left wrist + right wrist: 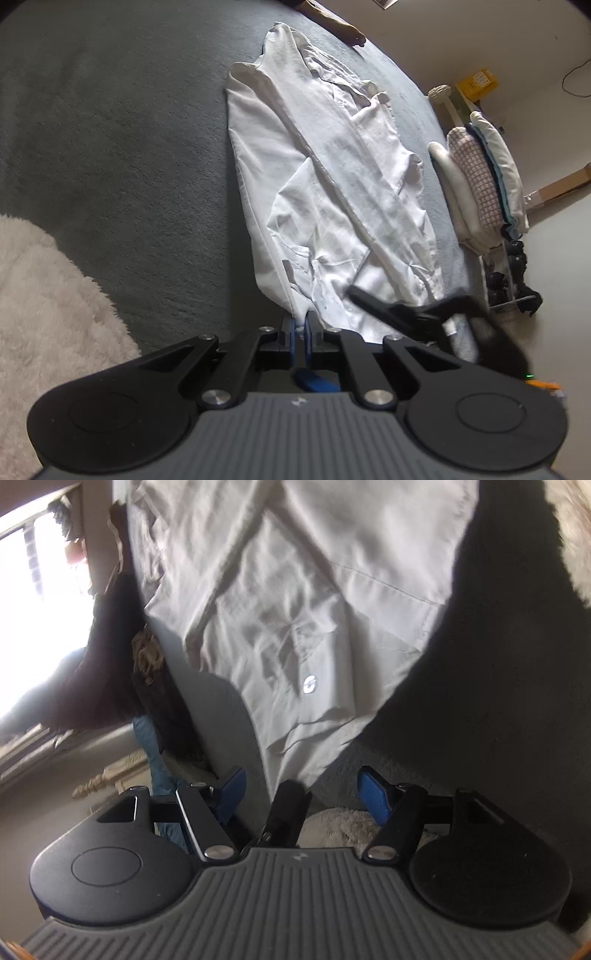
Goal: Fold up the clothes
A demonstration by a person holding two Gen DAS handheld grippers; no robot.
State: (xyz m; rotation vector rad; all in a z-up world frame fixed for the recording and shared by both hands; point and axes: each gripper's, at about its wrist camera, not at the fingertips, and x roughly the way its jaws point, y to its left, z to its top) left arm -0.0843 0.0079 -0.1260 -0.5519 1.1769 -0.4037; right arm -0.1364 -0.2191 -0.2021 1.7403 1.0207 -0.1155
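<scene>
A white button-up shirt (332,177) lies spread along the grey bed cover (129,147), its far end toward the top of the left wrist view. My left gripper (300,326) is shut on the shirt's near edge, with a sliver of white cloth between its blue pads. A blurred black gripper (410,312) hovers over the shirt's near right corner. In the right wrist view the shirt (314,609) fills the upper middle, showing a white button. My right gripper (301,794) is open, and the shirt's lower corner reaches down between its blue pads (375,794) beside a black part I cannot identify.
A fluffy white blanket (44,295) covers the bed's near left. A stack of folded clothes (476,177) sits at the bed's right edge, with a yellow box (476,83) behind it. Dark garments (110,646) hang by a bright window beside the bed.
</scene>
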